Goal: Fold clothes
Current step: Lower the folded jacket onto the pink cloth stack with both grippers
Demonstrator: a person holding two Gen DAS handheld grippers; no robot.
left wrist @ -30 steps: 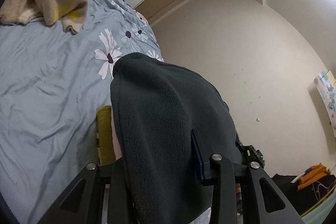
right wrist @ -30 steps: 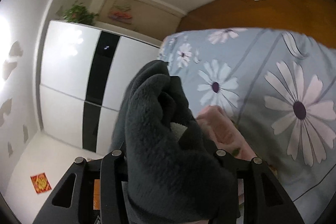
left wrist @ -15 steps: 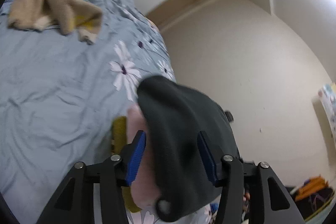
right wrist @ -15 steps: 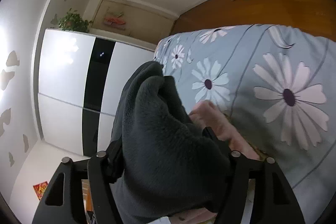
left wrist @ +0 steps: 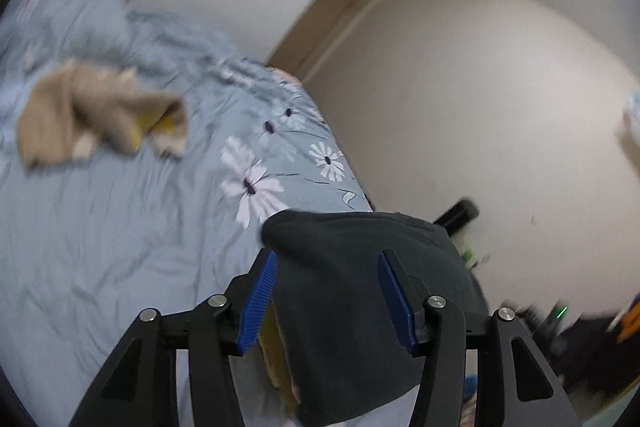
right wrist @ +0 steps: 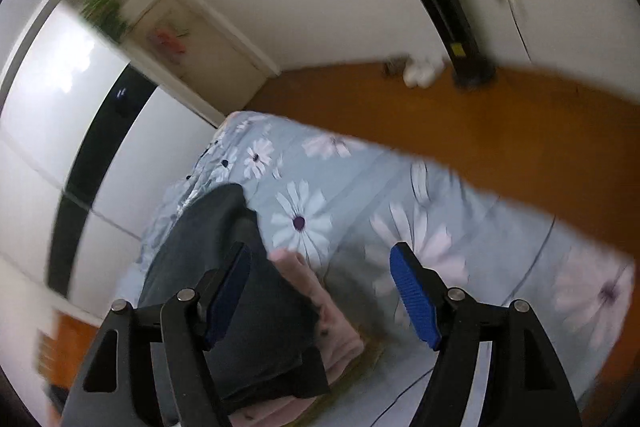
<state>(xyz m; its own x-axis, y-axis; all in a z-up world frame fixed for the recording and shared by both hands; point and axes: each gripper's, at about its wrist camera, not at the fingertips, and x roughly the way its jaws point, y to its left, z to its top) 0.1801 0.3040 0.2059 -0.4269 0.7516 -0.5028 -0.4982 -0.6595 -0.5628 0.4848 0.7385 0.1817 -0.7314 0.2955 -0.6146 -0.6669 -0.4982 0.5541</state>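
Two hand-held grippers, both released

Left gripper (left wrist: 326,297): black frame, blue ribbed pads (left wrist: 258,301) standing apart, jaws lately widening, nothing pinched; fingers aim toward 12 o'clock, angled downward. Right gripper (right wrist: 320,297): same build, blue pads (right wrist: 414,301) spread wider, jaws lately widening, gap free of any grip; fingers aim toward 12 o'clock, tilted downward.

Orange wood floor (right wrist: 500,131); white wardrobe (right wrist: 48,115) with black stripe; potted plant (right wrist: 105,11) on top; black tower fan (right wrist: 452,23).
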